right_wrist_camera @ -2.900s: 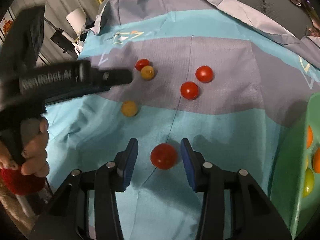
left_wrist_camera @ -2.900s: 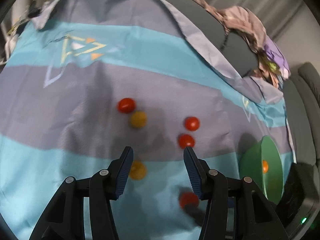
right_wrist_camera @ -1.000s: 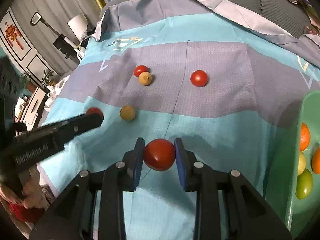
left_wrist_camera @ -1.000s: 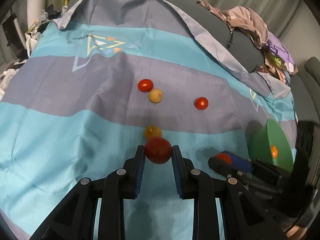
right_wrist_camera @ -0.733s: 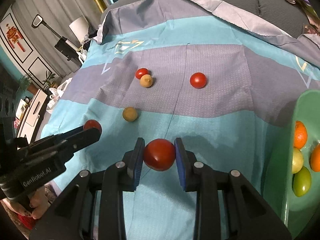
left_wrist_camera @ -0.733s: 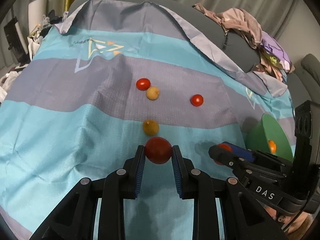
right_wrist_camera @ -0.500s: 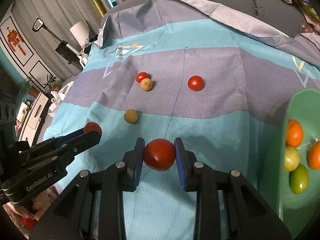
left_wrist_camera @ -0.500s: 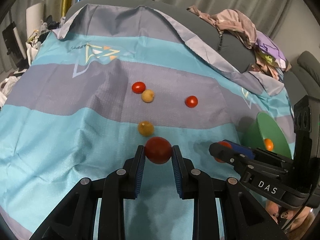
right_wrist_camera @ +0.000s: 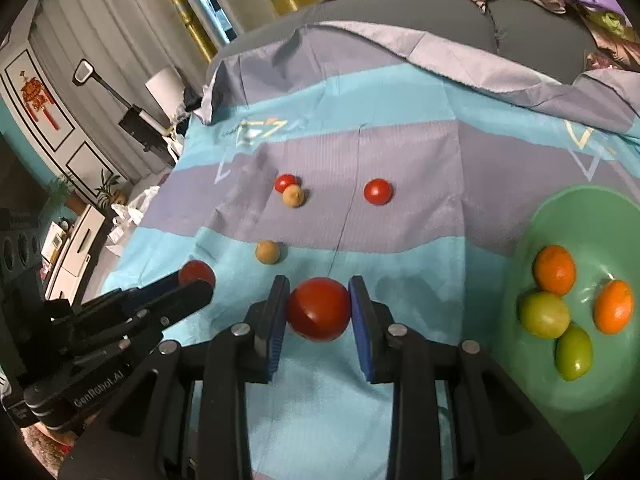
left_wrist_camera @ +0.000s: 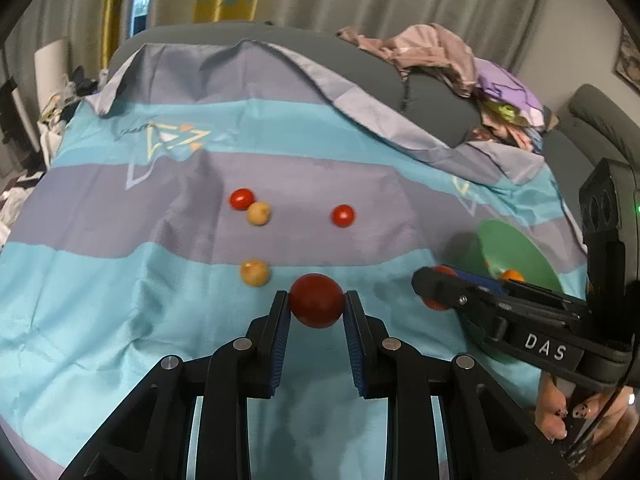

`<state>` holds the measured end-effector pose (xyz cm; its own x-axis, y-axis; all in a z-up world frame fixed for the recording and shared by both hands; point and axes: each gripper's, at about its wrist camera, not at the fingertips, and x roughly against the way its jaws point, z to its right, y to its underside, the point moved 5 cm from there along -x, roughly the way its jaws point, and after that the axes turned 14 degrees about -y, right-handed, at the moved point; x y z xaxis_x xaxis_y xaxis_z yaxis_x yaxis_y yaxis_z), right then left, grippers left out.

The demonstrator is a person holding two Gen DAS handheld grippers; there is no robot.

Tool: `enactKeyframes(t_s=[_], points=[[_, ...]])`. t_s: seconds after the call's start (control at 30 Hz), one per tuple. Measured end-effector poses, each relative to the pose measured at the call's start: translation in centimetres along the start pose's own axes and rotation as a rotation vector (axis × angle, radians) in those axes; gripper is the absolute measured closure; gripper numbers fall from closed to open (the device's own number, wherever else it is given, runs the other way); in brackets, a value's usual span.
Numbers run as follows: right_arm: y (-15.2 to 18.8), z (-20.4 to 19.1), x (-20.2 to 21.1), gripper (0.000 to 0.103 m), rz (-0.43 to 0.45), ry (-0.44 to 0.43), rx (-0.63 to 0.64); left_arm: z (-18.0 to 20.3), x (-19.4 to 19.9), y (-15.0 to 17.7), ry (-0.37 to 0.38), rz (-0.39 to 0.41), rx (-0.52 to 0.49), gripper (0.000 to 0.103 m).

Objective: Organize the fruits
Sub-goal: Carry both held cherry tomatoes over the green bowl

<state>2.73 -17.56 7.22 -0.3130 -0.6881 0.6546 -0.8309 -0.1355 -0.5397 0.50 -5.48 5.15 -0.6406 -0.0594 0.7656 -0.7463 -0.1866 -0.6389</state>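
Cloth: the striped teal-and-grey cloth point(right_wrist_camera: 420, 128) carries everything, and four fruits sit loose around its middle.
Bowl: the green bowl point(right_wrist_camera: 592, 216) sits at the cloth's right edge, holding two oranges and two green fruits, with bare room on its far side.
Right gripper: the right gripper point(right_wrist_camera: 319, 307) hovers above the near half of the cloth, level, fingers pointing to the far edge, jaws pinching a red tomato point(right_wrist_camera: 319, 309) squarely between the blue pads.
Left gripper: the left gripper point(left_wrist_camera: 316, 306) is off to the left, raised too, jaws pinching its own dark red tomato point(left_wrist_camera: 316, 300); it aims the same way.
Loose fruit: a red tomato and a tan fruit point(right_wrist_camera: 293, 196) lie touching at mid-cloth, another red one point(right_wrist_camera: 377, 191) to their right, a second tan fruit point(right_wrist_camera: 267, 252) nearer the front edge.
Step, I'd say: both loads look bound for the bowl, right one first since it's nearer.
Doing it well: swing right, come in above the rim, lower over the bare patch of the bowl and part the jaws gently so the tomato doesn't knock the oranges about or bounce out.
Grip note: hold light; a ripe tomato bruises under hard squeeze.
Watch out: two grippers heading to one bowl should go in turn, not together.
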Motion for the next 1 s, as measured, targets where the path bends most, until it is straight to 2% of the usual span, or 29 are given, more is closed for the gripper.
enactKeyframes(t_s=[0.53, 1.0], points=[[-0.6, 1.3, 5.5, 0.072, 0.1, -0.055, -0.018, 4.9, 2.5, -1.5, 0.123, 0.052, -0.092, 0.076], [0.0, 3.3, 8.7, 0.072, 0.137, -0.146, -0.058, 8.7, 2.4, -1.3, 0.27, 0.021, -0.158, 0.076]])
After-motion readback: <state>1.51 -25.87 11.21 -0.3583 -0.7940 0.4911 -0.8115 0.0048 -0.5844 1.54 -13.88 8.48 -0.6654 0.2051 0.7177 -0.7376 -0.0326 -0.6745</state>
